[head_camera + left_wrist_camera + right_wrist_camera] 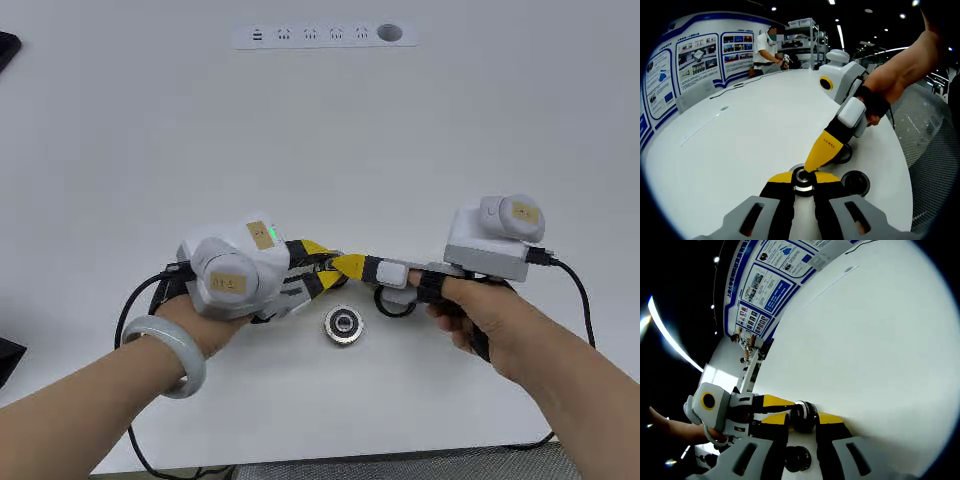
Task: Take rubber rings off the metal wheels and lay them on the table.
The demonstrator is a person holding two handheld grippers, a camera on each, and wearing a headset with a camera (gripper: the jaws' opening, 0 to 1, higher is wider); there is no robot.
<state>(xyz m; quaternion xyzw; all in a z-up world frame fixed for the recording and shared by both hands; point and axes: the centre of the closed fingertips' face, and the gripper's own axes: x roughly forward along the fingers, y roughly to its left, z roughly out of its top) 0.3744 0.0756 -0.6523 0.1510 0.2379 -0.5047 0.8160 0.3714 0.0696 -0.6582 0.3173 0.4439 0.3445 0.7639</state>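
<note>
The counter [320, 150] is smooth, matt white. The metal wheel [343, 325] shines like polished steel; the rubber ring [392, 315] is dull black. The left hand-held gripper [322, 264] and right hand-held gripper [348, 265] have satin white plastic shells.

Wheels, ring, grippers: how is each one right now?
Held wheel: gripped.
Left gripper: shut on held wheel.
Right gripper: fingers around held wheel, grip unclear.
Loose wheel: lying flat, untouched.
Rubber ring: off, lying on table.
</note>
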